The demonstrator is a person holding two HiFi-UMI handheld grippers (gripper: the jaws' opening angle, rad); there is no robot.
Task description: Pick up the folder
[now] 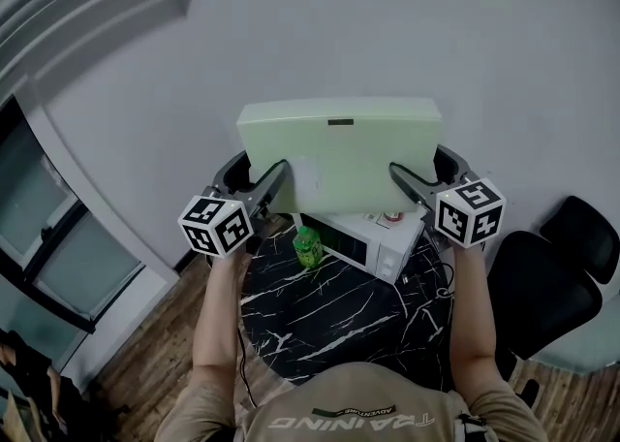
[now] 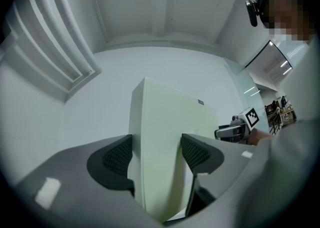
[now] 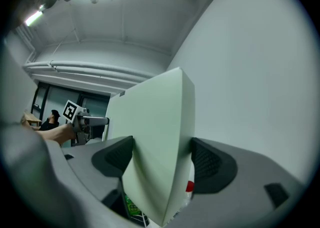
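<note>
The left gripper point(image 1: 274, 181) clamps the pale green folder point(image 1: 339, 144) at its 7 o'clock corner, and the right gripper point(image 1: 407, 180) clamps it at 5 o'clock. The folder is held in the air, above the black worktop point(image 1: 320, 322).

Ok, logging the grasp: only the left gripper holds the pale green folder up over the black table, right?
No, both do. The right gripper view shows the right gripper shut on the folder too, as the left gripper is, over the black table.
</note>
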